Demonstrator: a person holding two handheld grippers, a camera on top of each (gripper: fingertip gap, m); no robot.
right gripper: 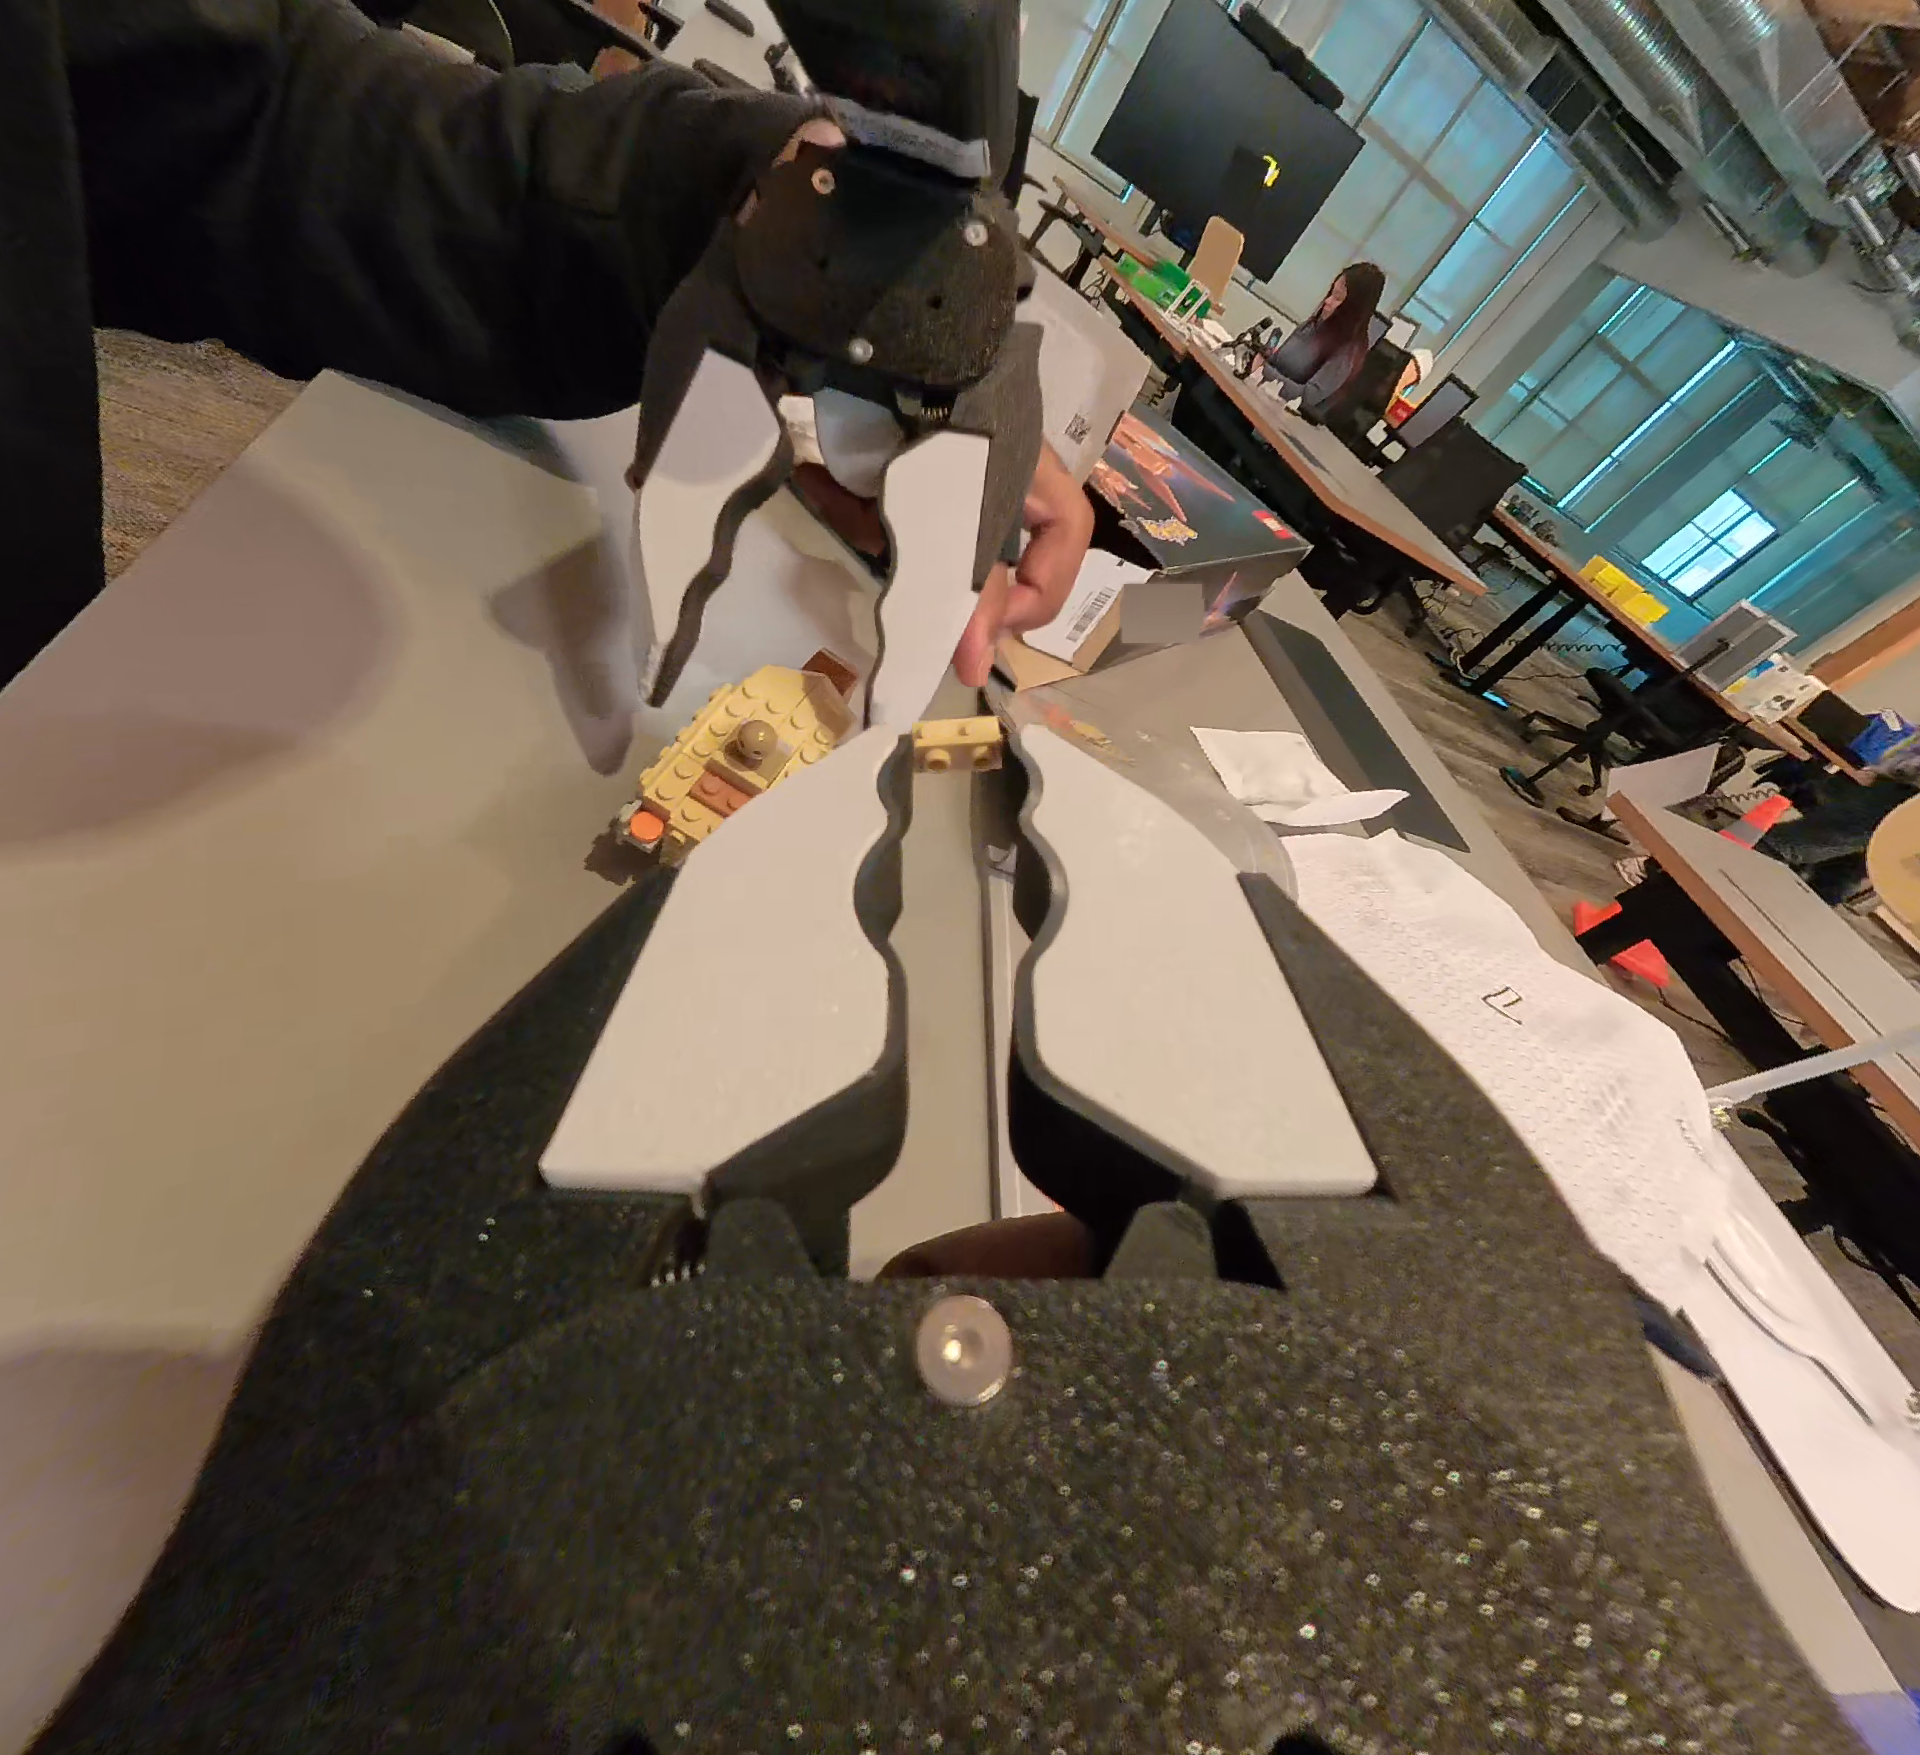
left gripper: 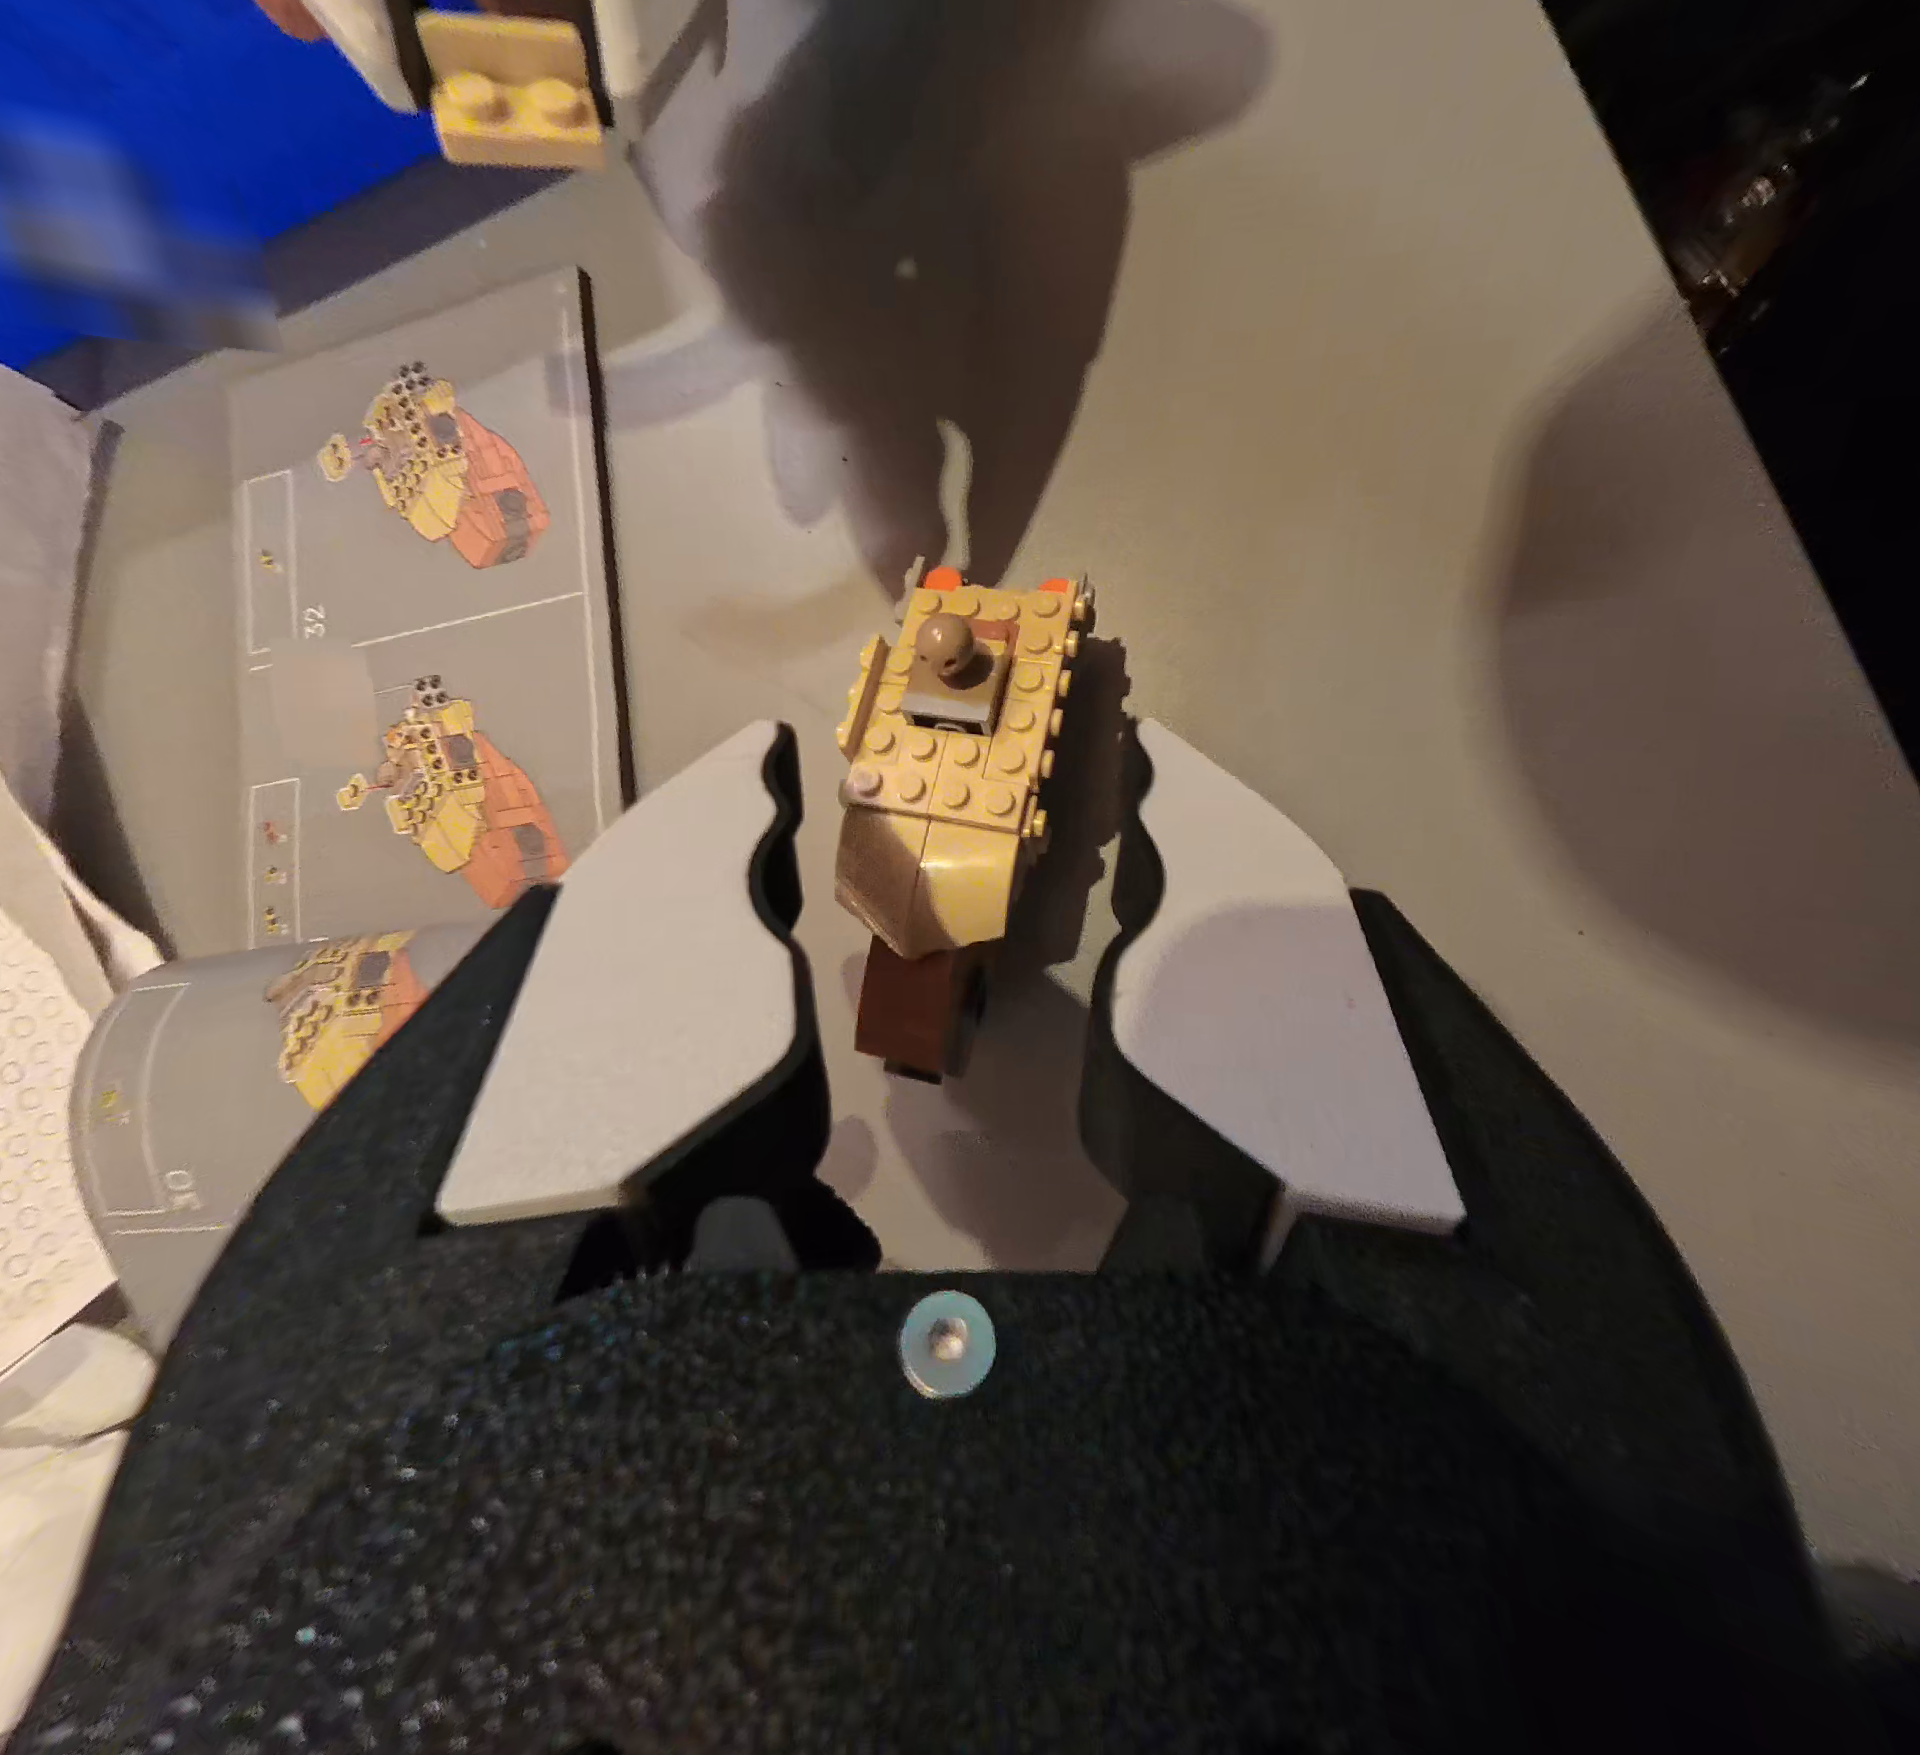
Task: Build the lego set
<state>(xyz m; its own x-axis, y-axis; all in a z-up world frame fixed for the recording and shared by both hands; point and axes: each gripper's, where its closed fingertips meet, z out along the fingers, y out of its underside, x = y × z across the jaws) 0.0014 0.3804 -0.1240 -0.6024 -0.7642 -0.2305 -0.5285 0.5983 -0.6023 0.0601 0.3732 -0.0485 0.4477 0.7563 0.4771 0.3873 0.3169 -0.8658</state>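
Note:
A tan lego model (left gripper: 951, 770) with a small figure on top, a brown end and orange studs stands on the grey table (left gripper: 1351, 562). My left gripper (left gripper: 961, 739) is open, with its fingers on either side of the model and apart from it. In the right wrist view the left gripper (right gripper: 774, 708) points down over the model (right gripper: 727, 760). My right gripper (right gripper: 956, 749) is shut on a small tan plate (right gripper: 956, 741), held in the air beside the model. In the left wrist view the right gripper (left gripper: 514, 69) and its plate (left gripper: 520, 116) are at the top left.
An open instruction booklet (left gripper: 416, 614) lies left of the model. A lego box (right gripper: 1195, 521) and white paper bags (right gripper: 1558, 1030) lie on the table beyond. The table edge (left gripper: 1662, 334) runs along the right. A person sits at a far desk (right gripper: 1330, 334).

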